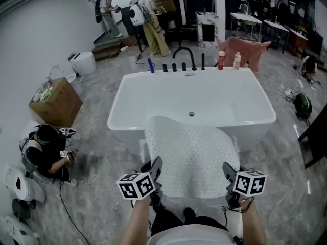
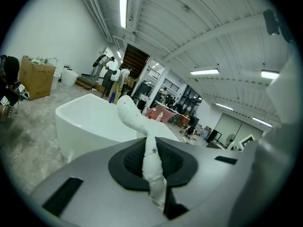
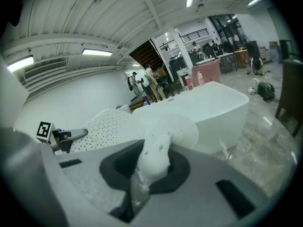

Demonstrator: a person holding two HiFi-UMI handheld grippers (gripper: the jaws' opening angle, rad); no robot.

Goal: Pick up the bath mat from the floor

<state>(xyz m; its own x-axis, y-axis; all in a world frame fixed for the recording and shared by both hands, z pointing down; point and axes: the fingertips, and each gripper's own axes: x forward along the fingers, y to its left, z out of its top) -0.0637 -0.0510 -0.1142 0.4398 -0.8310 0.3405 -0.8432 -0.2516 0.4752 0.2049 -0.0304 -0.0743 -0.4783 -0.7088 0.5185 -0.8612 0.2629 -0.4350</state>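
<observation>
The white perforated bath mat [image 1: 191,157] hangs off the floor between both grippers, and its far end lies over the near rim of the white bathtub [image 1: 127,101]. My left gripper [image 1: 156,166] is shut on the mat's near left corner. My right gripper [image 1: 228,172] is shut on the near right corner. In the left gripper view the mat [image 2: 150,160] shows as a bunched strip pinched between the jaws of the left gripper [image 2: 154,176]. The right gripper view has a bunched fold of mat [image 3: 154,157] in the jaws, and the left gripper [image 3: 71,135] shows beyond it.
On the bathtub's far rim are a black faucet [image 1: 184,55] and bottles [image 1: 221,60]. A cardboard box [image 1: 55,102] and a crouching person [image 1: 46,152] are on the left. Two people [image 1: 148,19] stand at the back. A pink chair [image 1: 245,50] stands behind the tub.
</observation>
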